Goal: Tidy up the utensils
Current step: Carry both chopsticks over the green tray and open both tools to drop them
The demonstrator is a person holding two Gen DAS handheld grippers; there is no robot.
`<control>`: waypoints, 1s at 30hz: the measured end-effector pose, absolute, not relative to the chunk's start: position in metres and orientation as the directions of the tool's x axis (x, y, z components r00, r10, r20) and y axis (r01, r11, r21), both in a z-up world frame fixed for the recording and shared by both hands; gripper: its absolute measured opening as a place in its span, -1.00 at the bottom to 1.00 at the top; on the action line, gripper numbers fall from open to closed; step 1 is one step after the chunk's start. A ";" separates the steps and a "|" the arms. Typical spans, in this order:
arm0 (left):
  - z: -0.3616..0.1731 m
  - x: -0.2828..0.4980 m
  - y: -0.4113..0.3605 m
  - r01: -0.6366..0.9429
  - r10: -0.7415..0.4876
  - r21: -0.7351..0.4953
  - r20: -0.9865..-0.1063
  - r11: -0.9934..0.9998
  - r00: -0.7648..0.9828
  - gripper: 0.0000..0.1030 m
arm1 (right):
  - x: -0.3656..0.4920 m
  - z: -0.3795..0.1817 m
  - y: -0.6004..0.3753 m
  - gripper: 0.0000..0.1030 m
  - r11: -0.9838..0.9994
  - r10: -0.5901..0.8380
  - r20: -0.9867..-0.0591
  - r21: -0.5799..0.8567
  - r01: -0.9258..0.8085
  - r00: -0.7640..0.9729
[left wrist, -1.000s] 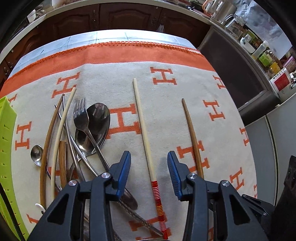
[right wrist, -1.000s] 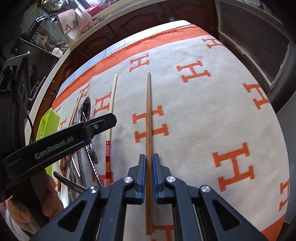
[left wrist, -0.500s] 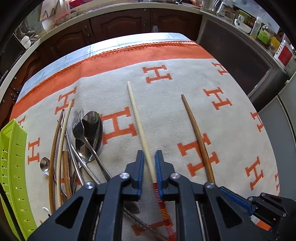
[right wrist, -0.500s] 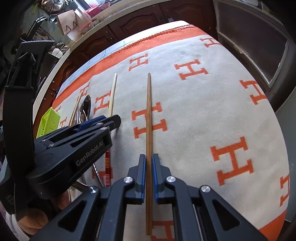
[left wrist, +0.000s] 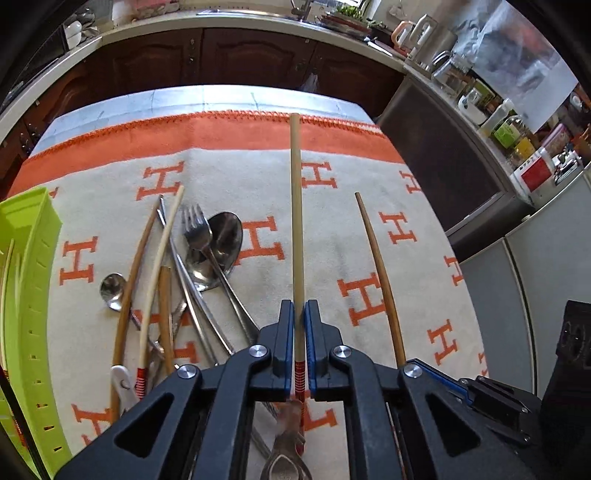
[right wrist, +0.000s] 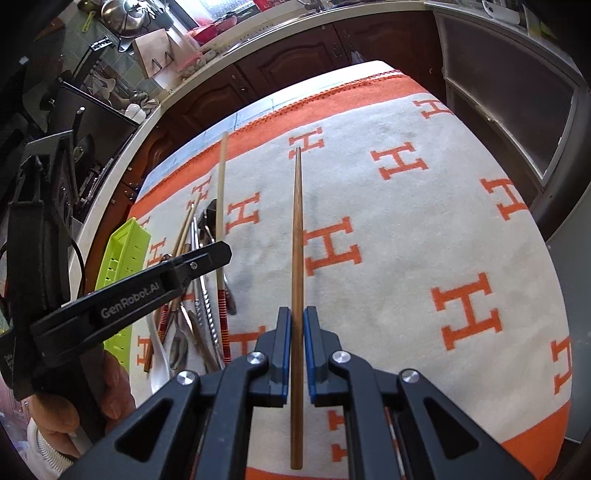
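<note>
The left gripper [left wrist: 299, 321] has its jaws clamped on the pale chopstick [left wrist: 296, 221], just above its red-striped end, its tip raised over the cloth-covered surface [left wrist: 332, 229]. The right gripper [right wrist: 297, 332] has its jaws closed on the brown chopstick [right wrist: 296, 236]. To the left, 1 heap of cutlery [left wrist: 192, 266] lies beside the green tray [left wrist: 33, 280].

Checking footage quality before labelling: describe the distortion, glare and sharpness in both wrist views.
Left wrist view: strong fisheye bends the counter edge; daylight glints on the large spoon; sharp, with dark corners. Right wrist view: the same bulge curves the blanket; the brown chopstick is crisp; even daylight, no blur.
</note>
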State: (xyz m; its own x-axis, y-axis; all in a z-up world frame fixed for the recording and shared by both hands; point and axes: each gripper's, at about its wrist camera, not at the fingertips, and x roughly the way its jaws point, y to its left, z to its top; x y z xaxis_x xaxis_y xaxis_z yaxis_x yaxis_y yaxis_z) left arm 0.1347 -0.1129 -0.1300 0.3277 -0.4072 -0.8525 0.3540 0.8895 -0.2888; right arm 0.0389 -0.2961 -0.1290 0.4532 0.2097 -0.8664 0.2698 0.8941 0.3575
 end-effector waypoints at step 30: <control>-0.045 0.068 0.168 0.126 -0.383 -0.373 -0.771 0.919 0.510 -0.94 | 0.133 -0.084 -0.033 -0.87 0.868 0.496 -0.808 0.462 -0.182 0.316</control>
State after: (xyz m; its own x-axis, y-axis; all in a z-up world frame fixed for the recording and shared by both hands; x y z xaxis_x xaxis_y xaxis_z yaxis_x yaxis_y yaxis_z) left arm 0.0685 0.1676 -0.0451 0.5096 -0.3829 -0.7705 0.1263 0.9191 -0.3732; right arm 0.1325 -0.0334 -0.0838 0.3163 0.4963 -0.8085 -0.1815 0.8681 0.4620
